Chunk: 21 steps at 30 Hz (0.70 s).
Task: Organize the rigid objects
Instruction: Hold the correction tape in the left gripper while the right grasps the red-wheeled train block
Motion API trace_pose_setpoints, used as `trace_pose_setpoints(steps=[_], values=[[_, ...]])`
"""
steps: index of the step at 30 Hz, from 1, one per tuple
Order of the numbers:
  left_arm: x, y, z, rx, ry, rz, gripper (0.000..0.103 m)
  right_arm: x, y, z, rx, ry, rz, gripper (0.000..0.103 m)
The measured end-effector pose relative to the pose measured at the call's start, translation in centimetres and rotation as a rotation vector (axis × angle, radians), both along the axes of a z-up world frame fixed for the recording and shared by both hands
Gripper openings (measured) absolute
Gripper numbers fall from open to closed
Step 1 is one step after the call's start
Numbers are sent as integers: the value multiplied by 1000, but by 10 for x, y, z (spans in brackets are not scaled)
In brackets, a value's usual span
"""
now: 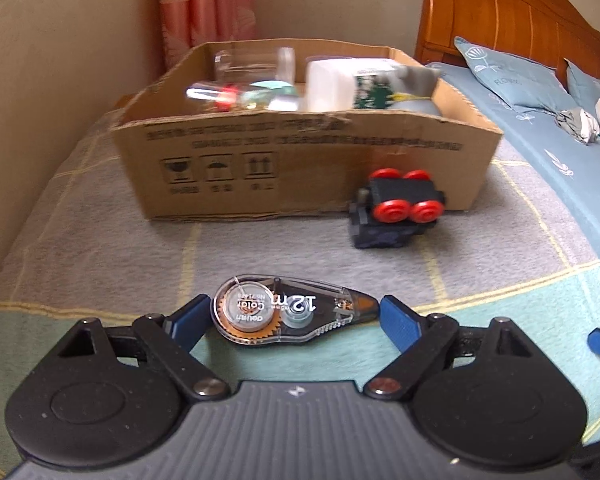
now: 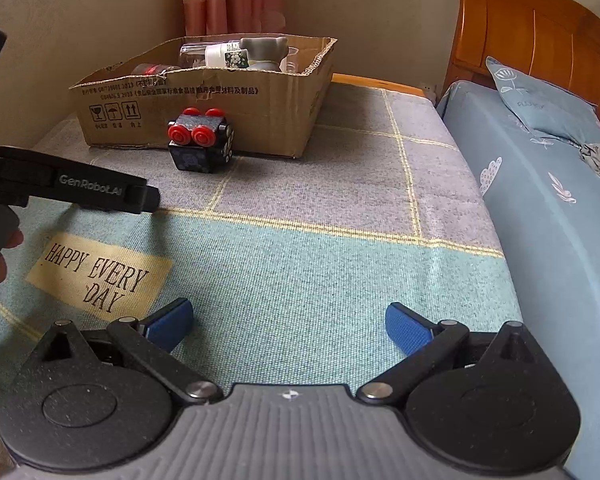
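Note:
A clear correction-tape dispenser [image 1: 288,309] marked "12 m" lies between the blue fingers of my left gripper [image 1: 290,314]. The jaws stand wide, one pad at each end of it, not pressing it. A black toy block with red wheels [image 1: 396,210] lies on the blanket against the front of the cardboard box [image 1: 284,168]; it also shows in the right wrist view [image 2: 202,140]. The box [image 2: 204,108] holds bottles and a grey figure. My right gripper [image 2: 288,320] is open and empty over the blanket.
The checked blanket [image 2: 300,240] carries a "HAPPY EVERY DAY" patch [image 2: 100,276]. The left gripper's black body [image 2: 72,188] reaches in from the left. A blue bed with a pillow [image 2: 540,108] and wooden headboard stands at the right. A wall and pink curtain are behind.

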<state>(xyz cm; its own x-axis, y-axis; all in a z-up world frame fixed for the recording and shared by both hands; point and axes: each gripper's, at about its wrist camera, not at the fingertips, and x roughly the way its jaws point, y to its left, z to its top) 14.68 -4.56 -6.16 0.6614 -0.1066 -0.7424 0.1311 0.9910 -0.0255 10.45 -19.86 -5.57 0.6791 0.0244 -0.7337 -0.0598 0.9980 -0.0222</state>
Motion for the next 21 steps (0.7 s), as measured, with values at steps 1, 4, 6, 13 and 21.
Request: trace_pose_setpoints(steps=[1, 4, 6, 13, 21], values=[[-1, 7, 0, 5, 0, 8, 90, 2, 1, 0, 0, 3, -1, 103], [-4, 25, 0, 18, -5, 30, 90, 6, 5, 0, -4, 7, 3, 103], [-5, 36, 1, 17, -3, 40, 90, 11, 8, 0, -4, 4, 16, 103], [-13, 61, 1, 19, -9, 43, 90, 35, 20, 2, -6, 31, 30, 103], [-13, 76, 2, 21, -4, 43, 90, 53, 39, 13, -6, -2, 80, 101]])
